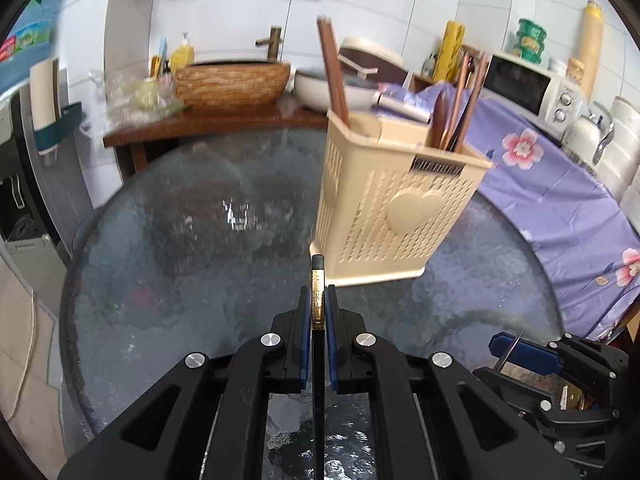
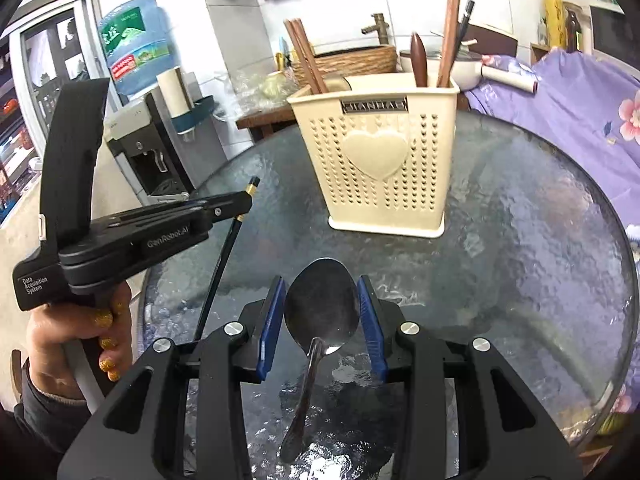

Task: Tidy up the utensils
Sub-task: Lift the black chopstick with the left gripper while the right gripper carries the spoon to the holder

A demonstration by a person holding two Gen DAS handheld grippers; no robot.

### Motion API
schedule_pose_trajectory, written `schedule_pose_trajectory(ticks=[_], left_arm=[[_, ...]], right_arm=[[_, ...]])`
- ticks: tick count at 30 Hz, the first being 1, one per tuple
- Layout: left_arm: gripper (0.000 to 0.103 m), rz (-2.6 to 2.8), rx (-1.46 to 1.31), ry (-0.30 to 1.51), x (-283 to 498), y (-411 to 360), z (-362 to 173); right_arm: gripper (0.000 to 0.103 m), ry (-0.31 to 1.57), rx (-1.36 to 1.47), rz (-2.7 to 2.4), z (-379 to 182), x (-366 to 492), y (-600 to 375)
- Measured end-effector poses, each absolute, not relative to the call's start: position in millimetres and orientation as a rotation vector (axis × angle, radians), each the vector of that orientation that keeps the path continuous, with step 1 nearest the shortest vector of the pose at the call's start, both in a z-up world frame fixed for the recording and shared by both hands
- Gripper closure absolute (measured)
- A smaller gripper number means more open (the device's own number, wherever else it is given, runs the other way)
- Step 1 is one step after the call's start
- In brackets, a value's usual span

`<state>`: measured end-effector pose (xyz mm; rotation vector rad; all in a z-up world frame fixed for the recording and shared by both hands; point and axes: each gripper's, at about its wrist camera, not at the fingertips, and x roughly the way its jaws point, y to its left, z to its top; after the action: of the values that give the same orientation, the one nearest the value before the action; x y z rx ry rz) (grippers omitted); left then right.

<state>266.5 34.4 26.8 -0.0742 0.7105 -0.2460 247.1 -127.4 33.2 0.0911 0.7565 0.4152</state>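
Gripping: L gripper jaws shut, chopstick | R gripper part-open, spoon

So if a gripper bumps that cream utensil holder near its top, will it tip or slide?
The utensil holder looks like thin perforated plastic, so probably light. It stands tall on smooth glass table, so it may well slide. Long chopsticks sticking above the rim raise the weight, so tipping seems possible.

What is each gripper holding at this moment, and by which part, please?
Left gripper clamps a black chopstick near its gold-banded top; right gripper grips a metal spoon by its bowl.
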Motion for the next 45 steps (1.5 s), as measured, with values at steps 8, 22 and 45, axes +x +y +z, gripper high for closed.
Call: schedule_pose_trajectory(ticks=[8, 22, 45], left_arm=[[0.096, -0.264, -0.068, 0.628, 244, 31, 55], [0.097, -0.295, -0.103, 0.544, 229, 39, 85], [0.097, -0.395, -0.093, 0.383, 239, 15, 176]], right_arm=[[0.066, 0.714, 0.058, 0.451, 51, 234, -126], [0.066, 0.672, 0.068, 0.465, 75, 243, -135], [0.066, 0.517, 0.066, 0.376, 153, 299, -161]])
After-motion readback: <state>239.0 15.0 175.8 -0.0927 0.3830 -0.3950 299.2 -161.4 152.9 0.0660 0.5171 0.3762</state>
